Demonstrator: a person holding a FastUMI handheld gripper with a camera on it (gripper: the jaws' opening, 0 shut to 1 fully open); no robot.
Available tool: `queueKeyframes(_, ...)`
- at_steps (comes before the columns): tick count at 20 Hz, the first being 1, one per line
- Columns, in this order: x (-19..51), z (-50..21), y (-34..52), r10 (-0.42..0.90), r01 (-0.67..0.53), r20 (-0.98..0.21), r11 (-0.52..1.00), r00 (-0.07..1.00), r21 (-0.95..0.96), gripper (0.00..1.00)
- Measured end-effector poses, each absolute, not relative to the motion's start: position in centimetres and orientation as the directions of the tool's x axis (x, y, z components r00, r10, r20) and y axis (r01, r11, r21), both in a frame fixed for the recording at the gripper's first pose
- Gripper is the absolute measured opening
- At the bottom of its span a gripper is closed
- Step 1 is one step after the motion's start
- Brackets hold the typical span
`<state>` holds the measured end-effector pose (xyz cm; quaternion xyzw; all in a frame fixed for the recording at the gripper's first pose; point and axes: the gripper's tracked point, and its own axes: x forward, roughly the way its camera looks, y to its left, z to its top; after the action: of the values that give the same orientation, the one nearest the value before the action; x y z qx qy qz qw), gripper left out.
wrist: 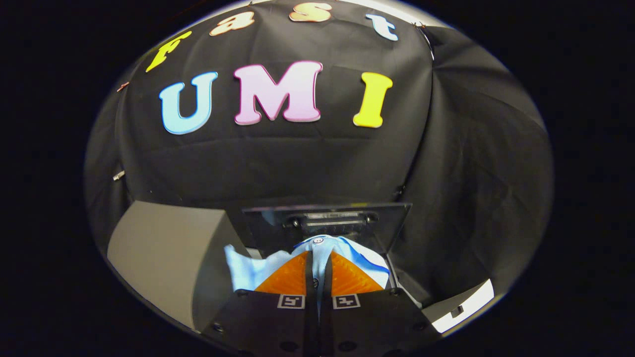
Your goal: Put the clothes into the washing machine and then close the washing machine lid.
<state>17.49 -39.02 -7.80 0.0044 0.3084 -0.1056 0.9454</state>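
Both claw (pixel 318 265) fingers on shirt (pixel 317 248)

A pale, brightly lit surface (pixel 471 300) is seen as a narrow strip beyond and to the right of the fingers, and whether it is a table top or part of the machine cannot be told; a small dark mark (pixel 457 311) is seen on it. A grey, round-edged housing (pixel 168 253) is set to the left of the fingers, with the dark see-through washing machine lid (pixel 327 223) raised just beyond them. The gripper (pixel 318 255) is seen with its fingers closed to a narrow gap, in which a light blue buttoned shirt (pixel 248 270) is pinched.
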Motion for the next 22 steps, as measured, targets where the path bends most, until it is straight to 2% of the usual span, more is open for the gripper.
queueKeyframes(8,17.4,-21.4,-42.8,-0.189,0.187,-0.692,0.979,0.696,-0.079,0.06)
queueKeyframes(15,16.9,-29.8,-44.2,-0.19,0.182,-0.773,0.978,0.606,-0.098,0.06)
queueKeyframes(22,16.4,-35.9,-43.7,-0.144,0.125,-0.835,0.988,0.531,-0.09,0.06)
